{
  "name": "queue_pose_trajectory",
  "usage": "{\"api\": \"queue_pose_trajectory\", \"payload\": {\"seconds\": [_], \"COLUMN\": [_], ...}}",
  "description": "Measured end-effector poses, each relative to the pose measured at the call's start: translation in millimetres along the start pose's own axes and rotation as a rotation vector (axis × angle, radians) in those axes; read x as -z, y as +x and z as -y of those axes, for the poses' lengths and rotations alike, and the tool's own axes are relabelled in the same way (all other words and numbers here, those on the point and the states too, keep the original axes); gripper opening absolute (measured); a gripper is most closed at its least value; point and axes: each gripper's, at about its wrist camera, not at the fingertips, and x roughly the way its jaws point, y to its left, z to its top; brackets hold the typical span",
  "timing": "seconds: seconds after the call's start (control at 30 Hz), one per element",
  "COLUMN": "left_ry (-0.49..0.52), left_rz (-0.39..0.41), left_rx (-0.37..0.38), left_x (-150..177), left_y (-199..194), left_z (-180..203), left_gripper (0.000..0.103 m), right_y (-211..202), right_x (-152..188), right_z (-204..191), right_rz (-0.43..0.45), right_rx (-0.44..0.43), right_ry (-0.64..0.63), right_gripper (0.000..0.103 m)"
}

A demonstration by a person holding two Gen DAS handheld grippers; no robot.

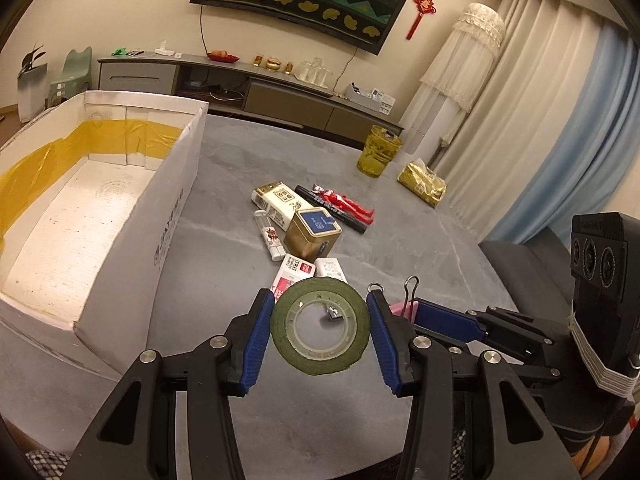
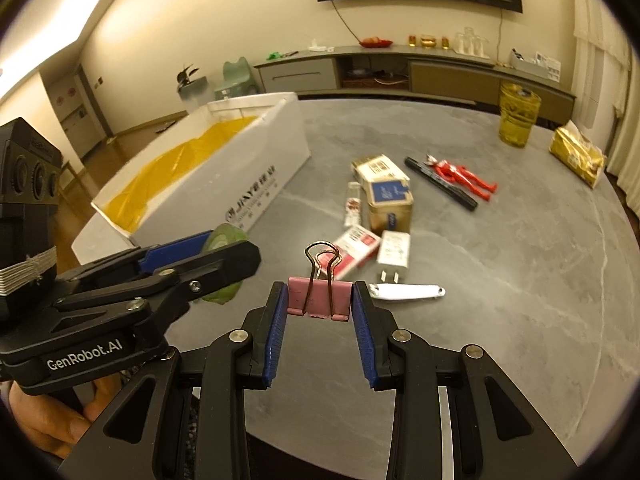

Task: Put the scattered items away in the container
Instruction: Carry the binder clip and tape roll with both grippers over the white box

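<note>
In the left wrist view my left gripper (image 1: 320, 332) is shut on a green tape roll (image 1: 319, 326), held flat above the grey table. My right gripper (image 2: 319, 300) is shut on a pink binder clip (image 2: 318, 296), wire handles up. The two grippers sit side by side: the right gripper (image 1: 416, 312) with the clip (image 1: 400, 309) shows beside the left one, and the left gripper (image 2: 226, 246) with the tape (image 2: 230, 234) shows from the right wrist. The white cardboard box (image 1: 176, 208) (image 2: 248, 176), lined with yellow tape, stands open to the left.
Ahead lie a gold tin (image 1: 312, 238), a white-gold carton (image 1: 280, 200), a red figure (image 1: 348, 204), a black marker (image 2: 440, 184), a small bottle (image 1: 270, 240), a red-white packet (image 1: 290, 276), a white charger (image 2: 394, 252) and a white clip-like piece (image 2: 408, 292). A yellow glass (image 1: 378, 152) and a gold packet (image 1: 422, 184) sit farther back.
</note>
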Motion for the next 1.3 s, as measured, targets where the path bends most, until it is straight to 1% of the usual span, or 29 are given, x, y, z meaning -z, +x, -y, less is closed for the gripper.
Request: {"api": "queue_pose_trajectory", "payload": {"seconds": [0.27,0.57,0.67,1.03,1.3], "left_ry": [-0.055,-0.102,-0.113,-0.121,-0.129], "left_rz": [0.043,0.080,0.084,0.123,0.122], "left_rx": [0.009,0.012,-0.004,-0.115,-0.161], "left_x": [-14.5,-27.8,-32.1,-49.1,-57.3], "left_y": [-16.8,-33.0,-35.0,-52.6,-57.7], "left_z": [-23.0,-50.3,-58.2,-89.3,-107.9], "left_gripper": [0.049,0.049,0.049,0.049,0.049], "right_y": [1.4,13.7,16.1,27.7,32.8], "right_x": [-21.8,-41.4,-48.5,-71.8,-88.9], "right_z": [-25.9,-47.6,-54.9,-85.3,-108.1], "right_rz": [0.020,0.014,0.017,0.022,0.037], "right_rx": [-0.005,-0.013,-0.016,-0.030,-0.049], "right_ry": [-0.065,-0.118,-0.133,-0.193,-0.237], "right_gripper": [0.034,0.034,0.034,0.034,0.034]}}
